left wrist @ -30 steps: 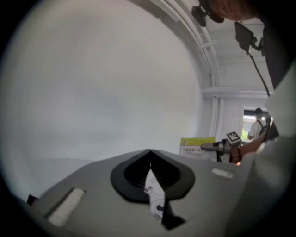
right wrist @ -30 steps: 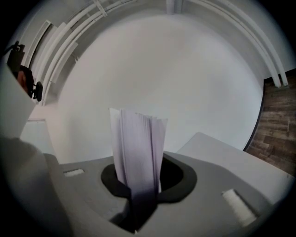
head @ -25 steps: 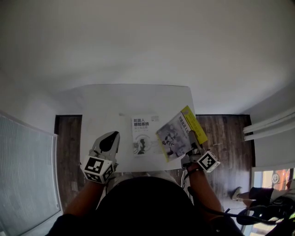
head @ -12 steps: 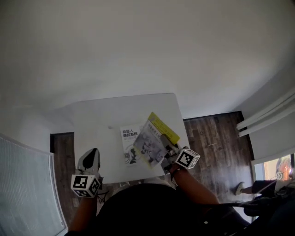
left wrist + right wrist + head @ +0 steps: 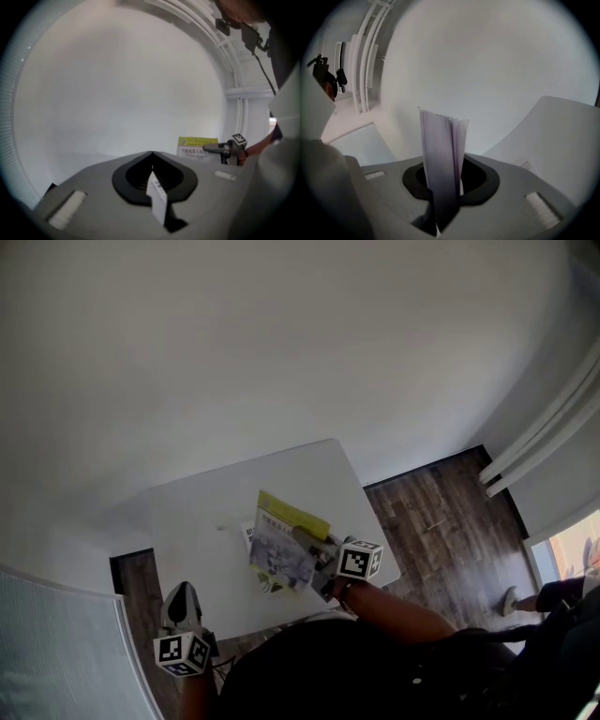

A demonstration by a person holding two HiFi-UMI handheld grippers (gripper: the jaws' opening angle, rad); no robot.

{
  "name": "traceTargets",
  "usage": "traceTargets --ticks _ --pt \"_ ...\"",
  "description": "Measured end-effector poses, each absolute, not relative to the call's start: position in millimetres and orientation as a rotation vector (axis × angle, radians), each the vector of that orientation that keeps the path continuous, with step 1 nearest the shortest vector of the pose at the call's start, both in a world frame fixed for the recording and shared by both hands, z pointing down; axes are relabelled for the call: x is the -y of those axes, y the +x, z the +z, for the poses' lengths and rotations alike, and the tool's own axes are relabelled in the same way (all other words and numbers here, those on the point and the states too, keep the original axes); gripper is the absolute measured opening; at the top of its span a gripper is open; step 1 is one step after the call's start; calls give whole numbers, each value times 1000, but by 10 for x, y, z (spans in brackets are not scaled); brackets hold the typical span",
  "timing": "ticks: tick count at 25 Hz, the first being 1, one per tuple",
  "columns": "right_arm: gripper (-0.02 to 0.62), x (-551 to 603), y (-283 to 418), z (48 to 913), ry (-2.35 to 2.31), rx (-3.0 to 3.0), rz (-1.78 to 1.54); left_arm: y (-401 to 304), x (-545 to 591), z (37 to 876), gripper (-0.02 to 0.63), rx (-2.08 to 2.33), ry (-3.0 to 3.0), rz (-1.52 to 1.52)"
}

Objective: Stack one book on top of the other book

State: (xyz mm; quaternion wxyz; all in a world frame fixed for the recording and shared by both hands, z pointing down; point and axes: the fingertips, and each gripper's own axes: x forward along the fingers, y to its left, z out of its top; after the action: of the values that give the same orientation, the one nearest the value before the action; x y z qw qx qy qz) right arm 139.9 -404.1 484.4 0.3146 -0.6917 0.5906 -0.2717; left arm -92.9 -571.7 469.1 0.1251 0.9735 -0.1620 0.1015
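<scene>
Grips a book with a yellow band (image 5: 284, 542) in the right gripper (image 5: 312, 549) — jaws clenched on the edge nearest the person, with the page block upright between them in the right gripper view (image 5: 443, 159). Holds it tilted above the white bench (image 5: 281, 474), directly over the second book (image 5: 249, 534), a white-covered one lying flat near the bench's middle. Leaves only a sliver of that lower cover showing at the left and near edges in the head view. Cannot tell from any view whether the two books touch.

Holds the left gripper (image 5: 184, 594) low at the bench's near left corner, well apart from both books — jaws pressed together on nothing, tips meeting in the left gripper view (image 5: 152, 154). Looks from there across the bench to the raised book (image 5: 197, 145). Shows its yellow band along the top of the cover, with dark print beneath too small to read. Shows the right gripper (image 5: 211, 148) just beside the book's right edge, with its marker cube (image 5: 239, 138) behind.

Frames the bench against a plain pale wall (image 5: 281, 352), with dark wood floor (image 5: 441, 512) to the right.
</scene>
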Motion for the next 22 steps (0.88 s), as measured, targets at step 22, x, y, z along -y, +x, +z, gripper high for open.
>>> traceTargets --ticks 22 --pt "83 4443 1317 4962 -1611 -1701 -928 -828 5668 4842 5 583 2776 434"
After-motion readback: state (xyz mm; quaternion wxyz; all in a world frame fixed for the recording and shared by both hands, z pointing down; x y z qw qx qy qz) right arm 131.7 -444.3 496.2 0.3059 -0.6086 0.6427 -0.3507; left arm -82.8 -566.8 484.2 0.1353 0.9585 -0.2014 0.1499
